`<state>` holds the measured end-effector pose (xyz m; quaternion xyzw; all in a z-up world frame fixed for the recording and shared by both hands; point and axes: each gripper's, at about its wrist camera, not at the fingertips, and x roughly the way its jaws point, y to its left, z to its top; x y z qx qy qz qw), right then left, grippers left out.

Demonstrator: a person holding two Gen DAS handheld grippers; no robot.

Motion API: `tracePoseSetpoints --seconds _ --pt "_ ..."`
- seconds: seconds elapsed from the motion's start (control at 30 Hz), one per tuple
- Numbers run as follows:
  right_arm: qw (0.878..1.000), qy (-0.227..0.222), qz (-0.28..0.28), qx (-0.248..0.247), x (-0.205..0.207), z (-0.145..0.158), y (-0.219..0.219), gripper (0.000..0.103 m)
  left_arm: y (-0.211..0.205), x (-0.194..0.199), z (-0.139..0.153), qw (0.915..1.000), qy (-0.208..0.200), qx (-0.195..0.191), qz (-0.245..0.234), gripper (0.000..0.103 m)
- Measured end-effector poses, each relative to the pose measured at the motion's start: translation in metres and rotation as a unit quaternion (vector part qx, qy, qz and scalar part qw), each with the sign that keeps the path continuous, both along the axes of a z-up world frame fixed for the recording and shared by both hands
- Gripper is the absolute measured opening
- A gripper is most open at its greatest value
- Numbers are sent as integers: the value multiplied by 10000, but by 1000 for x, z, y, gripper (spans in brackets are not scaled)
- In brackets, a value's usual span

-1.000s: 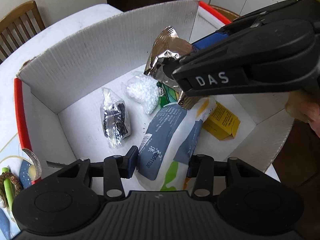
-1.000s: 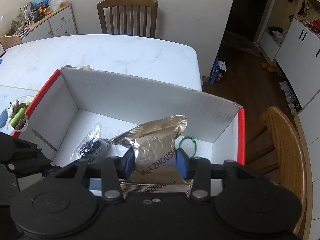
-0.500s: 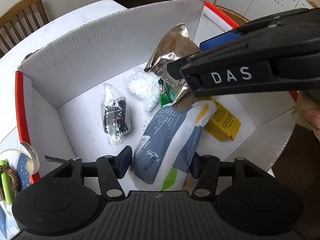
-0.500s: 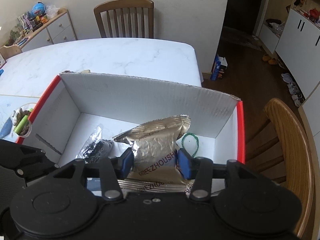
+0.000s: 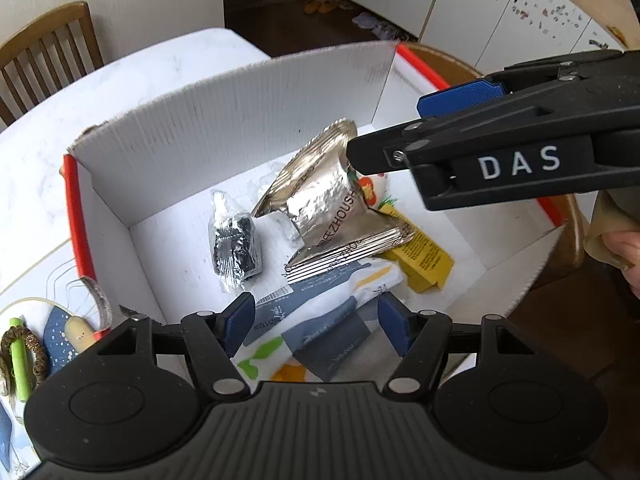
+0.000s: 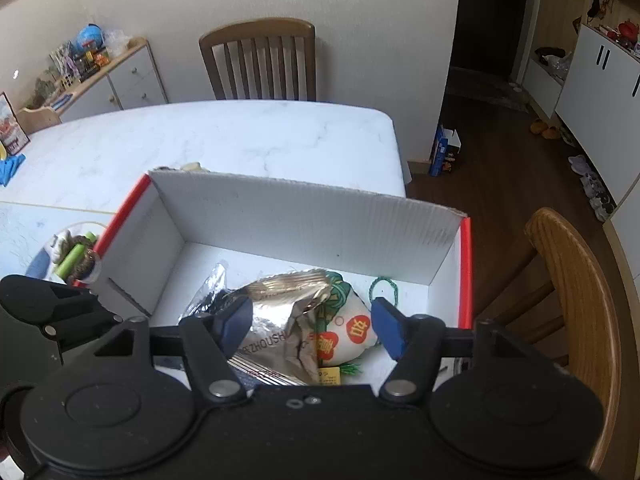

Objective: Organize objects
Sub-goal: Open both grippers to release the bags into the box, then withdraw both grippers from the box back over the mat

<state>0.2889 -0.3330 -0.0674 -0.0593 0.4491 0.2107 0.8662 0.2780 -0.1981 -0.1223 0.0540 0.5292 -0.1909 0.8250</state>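
Now releasing: packets dropped into box.
Left gripper and right gripper opening, gripping nothing; foil bag lying mid-box atop blue pouch, freed for stowing.

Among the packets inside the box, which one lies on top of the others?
The crinkled silver foil packet. It rests on the blue-and-white packet and the yellow packet, while the small black packet lies alone on the box floor.

Soft even daylight, sharp focus, strong fisheye bending at edges.
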Motion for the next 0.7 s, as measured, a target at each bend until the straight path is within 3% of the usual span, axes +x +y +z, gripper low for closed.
tracePoseSetpoints --seconds 0.43,0.7 --pt "9994 -116 -172 287 -29 31 -12 72 36 -27 45 9971 -463 -597 98 67" --pt "9984 -166 -207 492 -54 46 1 74 83 -48 68 9937 -801 -712 316 67"
